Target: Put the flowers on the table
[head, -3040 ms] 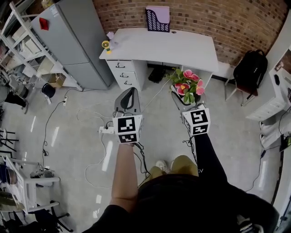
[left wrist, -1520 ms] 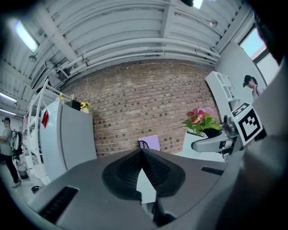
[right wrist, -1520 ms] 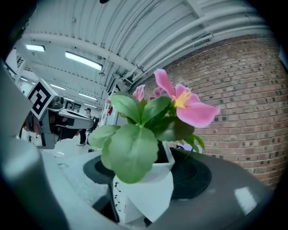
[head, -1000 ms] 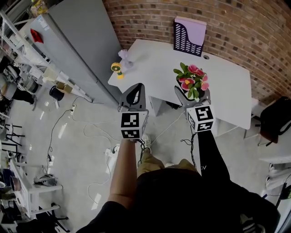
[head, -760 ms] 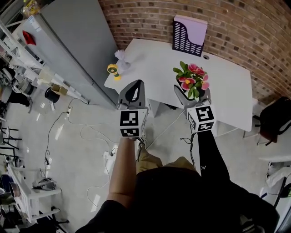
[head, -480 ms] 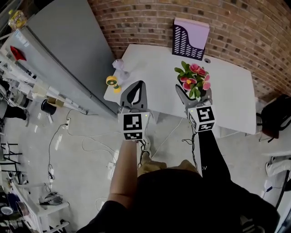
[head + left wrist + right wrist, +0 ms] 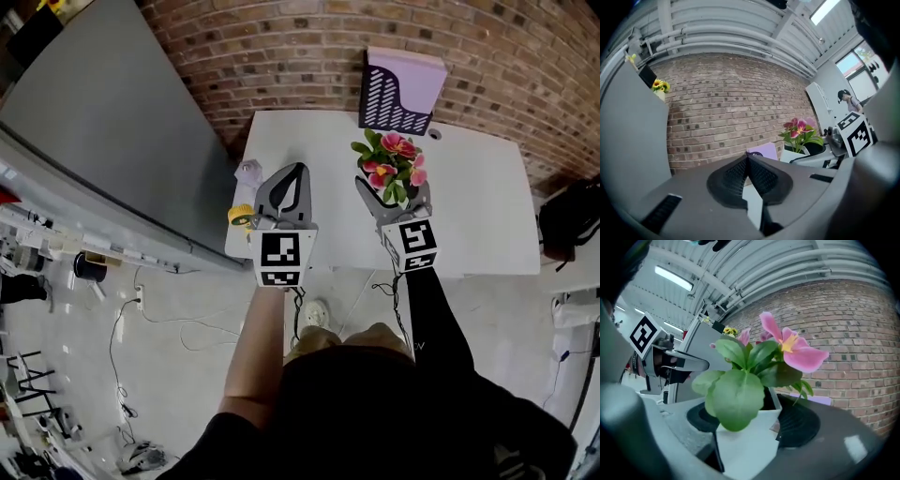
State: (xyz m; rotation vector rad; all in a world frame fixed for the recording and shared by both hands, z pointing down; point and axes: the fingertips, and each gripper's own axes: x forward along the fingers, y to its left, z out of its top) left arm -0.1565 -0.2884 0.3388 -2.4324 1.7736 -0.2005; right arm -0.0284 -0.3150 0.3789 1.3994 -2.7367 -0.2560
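Note:
A white pot of pink flowers (image 7: 390, 171) with green leaves is held in my right gripper (image 7: 395, 195), over the near half of the white table (image 7: 487, 197). In the right gripper view the white pot (image 7: 745, 437) sits squeezed between both jaws, with the pink flowers (image 7: 797, 352) rising above it. My left gripper (image 7: 286, 190) hovers over the table's near left corner, jaws closed together with nothing between them. In the left gripper view its pads (image 7: 749, 177) meet, and the flowers (image 7: 800, 133) show to the right.
A purple-and-black file holder (image 7: 401, 80) stands at the table's back edge against the brick wall (image 7: 281, 47). A small yellow-and-white object (image 7: 241, 214) sits at the table's left near corner. A grey cabinet (image 7: 103, 141) stands to the left. Cables (image 7: 150, 319) lie on the floor.
Both grippers have moved forward from above the floor to above the table, the right one carrying the flower pot. The table now lies directly under them.

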